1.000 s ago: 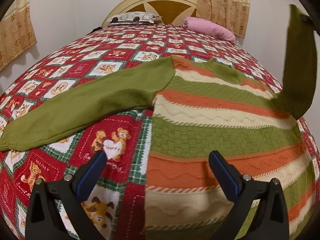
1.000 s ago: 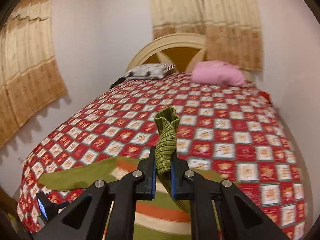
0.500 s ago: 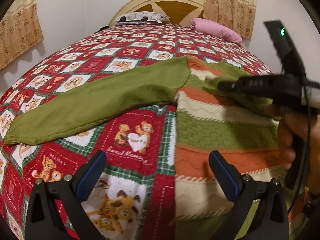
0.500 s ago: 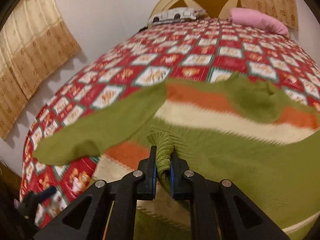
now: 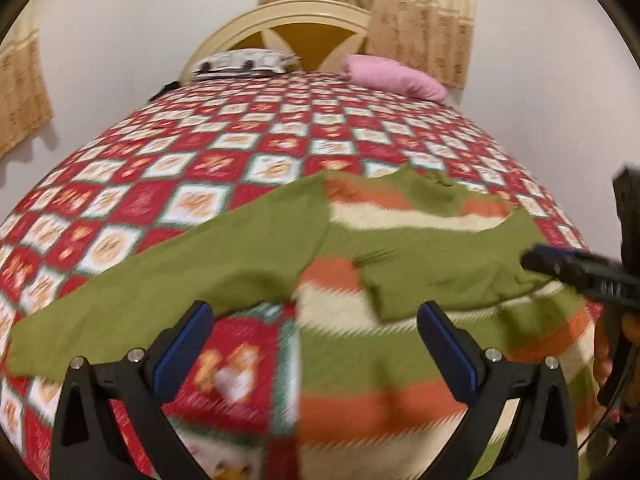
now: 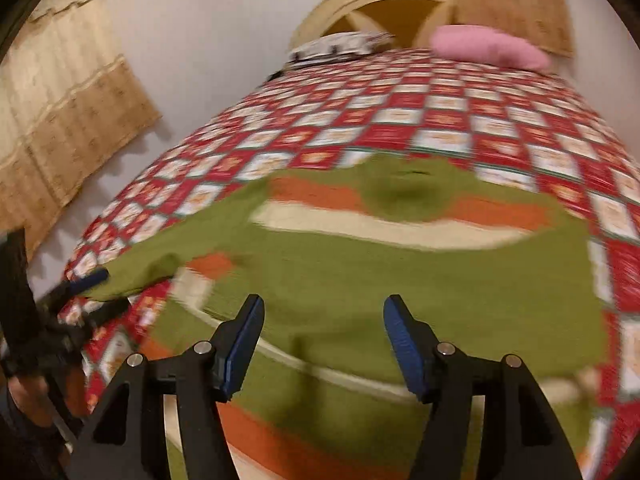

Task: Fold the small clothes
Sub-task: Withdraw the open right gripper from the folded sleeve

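A striped sweater (image 5: 400, 360) in green, orange and cream lies flat on the bed, also in the right wrist view (image 6: 360, 216). Its right green sleeve (image 5: 452, 276) lies folded across the chest; in the right wrist view this sleeve (image 6: 400, 276) is just ahead of my fingers. Its left green sleeve (image 5: 160, 284) stretches out to the left over the bedspread. My left gripper (image 5: 316, 348) is open and empty above the sweater's left edge. My right gripper (image 6: 324, 340) is open and empty over the folded sleeve; it shows at the right edge of the left wrist view (image 5: 568, 268).
A red checked bedspread (image 5: 200, 168) with bear pictures covers the bed. A pink pillow (image 5: 396, 80) and a patterned pillow (image 5: 240, 62) lie by the headboard (image 5: 280, 24). Curtains (image 6: 60, 128) hang on the walls. My left gripper shows at left in the right wrist view (image 6: 80, 284).
My right gripper carried the right sleeve over the chest, opened and let it go. Both views have pulled back and are blurred by motion.
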Demonstrator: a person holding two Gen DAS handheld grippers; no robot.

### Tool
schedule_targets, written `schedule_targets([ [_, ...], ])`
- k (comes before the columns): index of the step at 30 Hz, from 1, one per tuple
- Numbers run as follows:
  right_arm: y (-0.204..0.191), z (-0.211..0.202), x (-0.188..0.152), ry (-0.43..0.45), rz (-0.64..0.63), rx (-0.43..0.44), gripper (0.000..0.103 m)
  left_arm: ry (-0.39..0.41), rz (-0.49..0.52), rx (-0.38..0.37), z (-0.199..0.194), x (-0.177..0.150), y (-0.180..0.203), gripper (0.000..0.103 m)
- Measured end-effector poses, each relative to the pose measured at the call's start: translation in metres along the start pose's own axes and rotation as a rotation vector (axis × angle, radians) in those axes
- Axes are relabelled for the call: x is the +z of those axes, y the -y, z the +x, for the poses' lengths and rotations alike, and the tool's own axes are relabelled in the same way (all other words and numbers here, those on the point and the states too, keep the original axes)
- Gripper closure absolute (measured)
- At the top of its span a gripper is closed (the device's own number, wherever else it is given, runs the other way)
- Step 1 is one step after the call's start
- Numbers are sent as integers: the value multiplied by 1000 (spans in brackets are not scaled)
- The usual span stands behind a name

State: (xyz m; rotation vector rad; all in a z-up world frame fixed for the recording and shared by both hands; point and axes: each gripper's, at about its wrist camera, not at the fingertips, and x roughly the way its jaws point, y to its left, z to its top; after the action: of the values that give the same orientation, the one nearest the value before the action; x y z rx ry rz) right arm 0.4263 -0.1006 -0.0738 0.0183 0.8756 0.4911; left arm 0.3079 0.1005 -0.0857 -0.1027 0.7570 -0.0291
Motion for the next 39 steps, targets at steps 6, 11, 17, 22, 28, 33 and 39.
schedule_targets([
  [6, 54, -35, -43, -17, 75, -95, 39, -88, 16, -73, 62, 10, 35, 30],
  [11, 85, -60, -81, -31, 102, -147, 36, -140, 19, -80, 89, 3, 51, 73],
  [17, 123, -79, -93, -12, 133, -231, 34, -58, -19, -115, 60, 8, 39, 97],
  [22, 130, -77, -89, -6, 146, -224, 34, -55, -11, -129, 52, 3, 35, 97],
  [28, 118, -45, -58, -59, 37, -355, 34, -64, -13, -99, 70, 1, 40, 97],
  [33, 172, -5, -31, -87, 171, -520, 32, -81, -57, -128, 74, -1, 33, 91],
  [39, 203, -30, -50, -12, 365, -493, 32, -109, -57, -115, 79, -8, 34, 76],
])
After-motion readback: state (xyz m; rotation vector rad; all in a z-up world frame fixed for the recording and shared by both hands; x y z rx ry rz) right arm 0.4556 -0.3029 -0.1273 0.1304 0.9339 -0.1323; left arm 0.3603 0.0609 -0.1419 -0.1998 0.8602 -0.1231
